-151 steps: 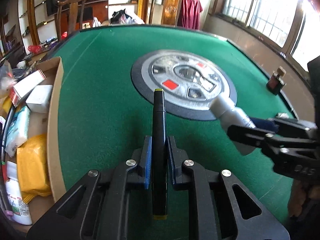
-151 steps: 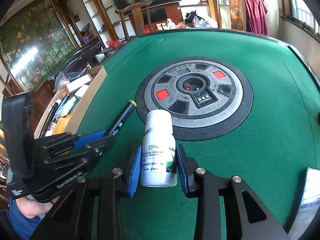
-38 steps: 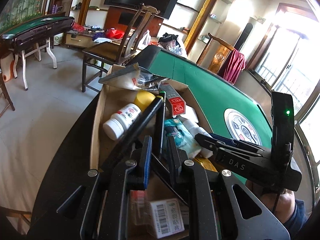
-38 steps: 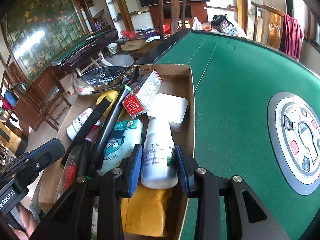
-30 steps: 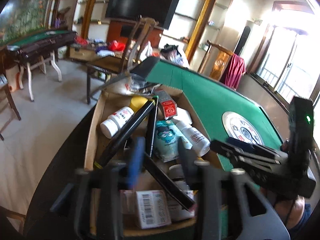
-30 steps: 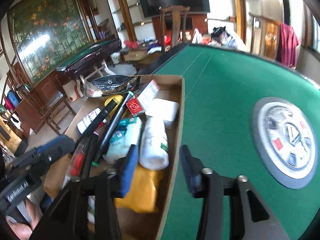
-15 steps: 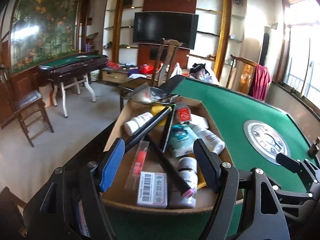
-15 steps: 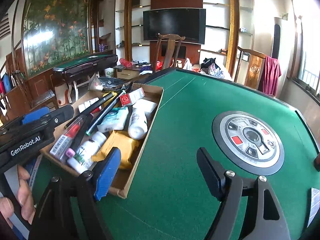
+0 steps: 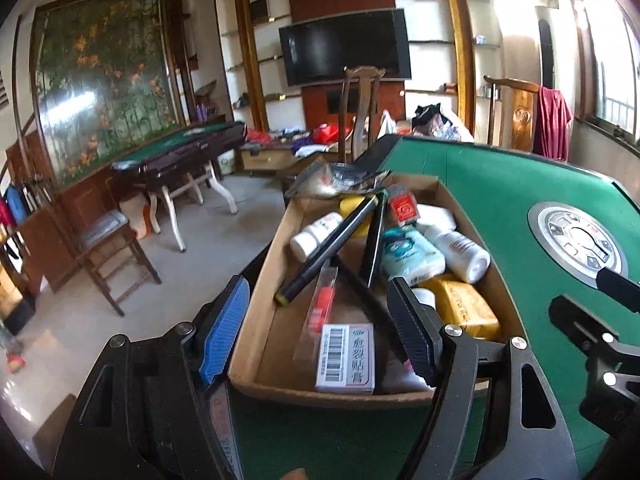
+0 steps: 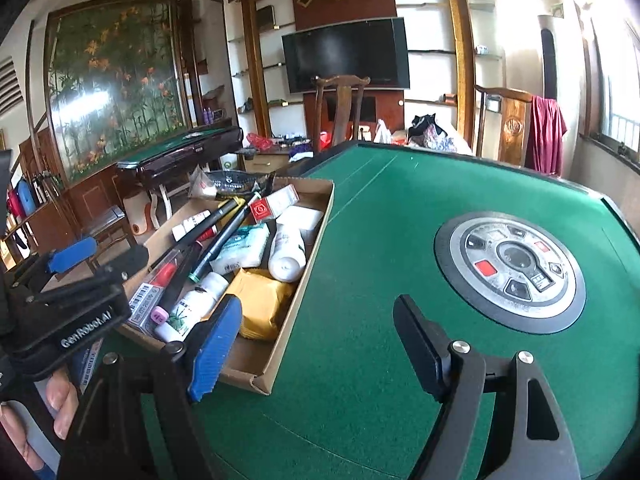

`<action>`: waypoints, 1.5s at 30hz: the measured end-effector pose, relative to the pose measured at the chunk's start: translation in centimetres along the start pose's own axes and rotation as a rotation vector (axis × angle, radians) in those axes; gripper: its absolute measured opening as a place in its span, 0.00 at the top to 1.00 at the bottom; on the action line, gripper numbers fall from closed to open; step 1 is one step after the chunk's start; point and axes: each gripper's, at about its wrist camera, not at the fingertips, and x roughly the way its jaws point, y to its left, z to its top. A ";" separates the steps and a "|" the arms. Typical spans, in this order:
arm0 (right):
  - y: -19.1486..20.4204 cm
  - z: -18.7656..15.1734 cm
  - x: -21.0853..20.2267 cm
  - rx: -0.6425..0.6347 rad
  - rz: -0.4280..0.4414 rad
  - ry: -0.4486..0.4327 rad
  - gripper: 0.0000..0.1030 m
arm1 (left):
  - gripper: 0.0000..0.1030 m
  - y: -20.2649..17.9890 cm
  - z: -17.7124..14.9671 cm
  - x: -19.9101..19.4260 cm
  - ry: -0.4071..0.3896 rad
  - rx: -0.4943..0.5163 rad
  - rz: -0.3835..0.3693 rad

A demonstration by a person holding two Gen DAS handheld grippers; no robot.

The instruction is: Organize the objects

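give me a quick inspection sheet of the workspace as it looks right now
surface: green felt table with a round grey control panel set in its middle; felt bare beside the box
job's things: open cardboard box at the table's left edge, holding a white bottle lying on its side, a black marker, a yellow packet and a barcoded carton
clutter: box crowded, items overlapping
grippers: left gripper open, nothing between its fingers; right gripper open, nothing between its fingers
cables: nothing seen
surroundings: wall television, wooden chair, second green table, red cloth over a chair
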 end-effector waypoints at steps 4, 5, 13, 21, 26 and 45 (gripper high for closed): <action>0.2 -0.1 0.2 -0.007 -0.002 0.009 0.24 | 0.30 0.1 -0.2 1.0 0.058 0.020 0.055; 0.2 -0.1 0.3 -0.009 -0.001 0.011 0.24 | 0.30 0.0 -0.2 1.2 0.062 0.033 0.057; 0.6 -0.2 0.2 -0.031 -0.001 -0.008 0.24 | 0.30 -0.1 -0.8 0.7 0.034 0.040 -0.047; 0.9 -0.3 0.4 -0.044 0.006 -0.011 0.24 | 0.30 0.0 -0.9 0.3 0.011 0.040 -0.023; 1.0 -0.3 0.2 -0.051 0.008 -0.022 0.24 | 0.30 0.0 -0.9 -0.1 -0.008 0.043 -0.016; 1.6 -0.2 -0.2 -0.072 0.012 -0.045 0.24 | 0.30 0.9 -1.0 -1.2 -0.049 0.015 -0.013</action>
